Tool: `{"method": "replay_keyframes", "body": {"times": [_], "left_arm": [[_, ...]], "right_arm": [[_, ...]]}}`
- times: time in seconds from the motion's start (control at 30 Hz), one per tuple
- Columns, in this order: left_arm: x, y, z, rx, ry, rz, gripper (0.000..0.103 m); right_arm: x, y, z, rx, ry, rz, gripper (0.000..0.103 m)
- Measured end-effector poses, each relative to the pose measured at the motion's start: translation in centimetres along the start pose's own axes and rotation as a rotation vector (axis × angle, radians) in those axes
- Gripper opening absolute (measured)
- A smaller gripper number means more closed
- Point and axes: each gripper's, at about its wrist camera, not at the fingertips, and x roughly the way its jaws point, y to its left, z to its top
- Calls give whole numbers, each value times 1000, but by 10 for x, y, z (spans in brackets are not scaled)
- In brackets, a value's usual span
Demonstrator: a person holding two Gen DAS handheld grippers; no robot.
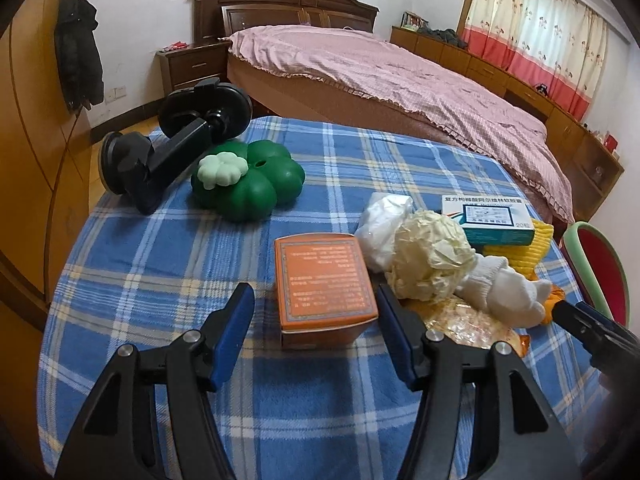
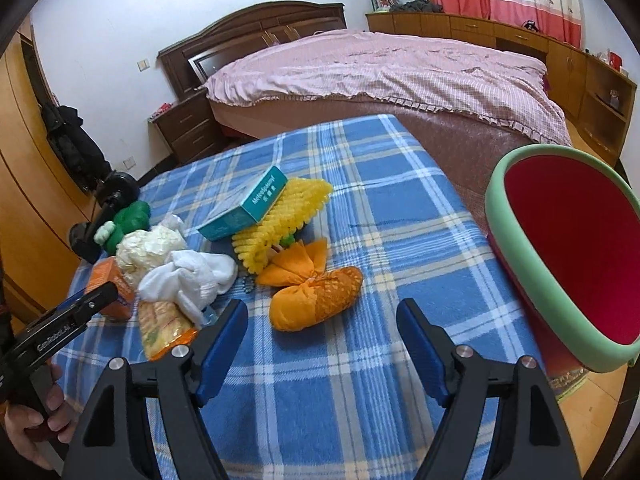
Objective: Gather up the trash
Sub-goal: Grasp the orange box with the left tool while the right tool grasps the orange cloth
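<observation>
1. On the blue plaid tablecloth (image 1: 168, 264), the left gripper (image 1: 316, 312) stands partly open, its blue pads either side of the near end of an orange box (image 1: 324, 284); I cannot tell if they touch it.
2. At one o'clock of that box lie crumpled cream paper (image 1: 432, 260) and white cloth (image 1: 504, 292).
3. Over bare cloth, the right gripper (image 2: 322, 334) gapes wide and empty, an orange pouch (image 2: 316, 300) just past its tips.
4. At two o'clock stands the green-rimmed red bin (image 2: 560, 264).
</observation>
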Motion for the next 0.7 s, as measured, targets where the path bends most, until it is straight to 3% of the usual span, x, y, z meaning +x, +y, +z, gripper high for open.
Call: {"method": "replay_keyframes", "body": {"times": [0.23, 0.6, 0.7], "left_arm": [[10, 1, -6, -19, -7, -37, 53], [11, 13, -3, -85, -10, -128, 52], [11, 15, -4, -94, -13, -139, 52]], "right_arm": [[20, 0, 0, 15, 24, -53, 74], [18, -1, -1, 31, 5, -106, 53], [18, 2, -1, 27, 4, -96, 41]]}}
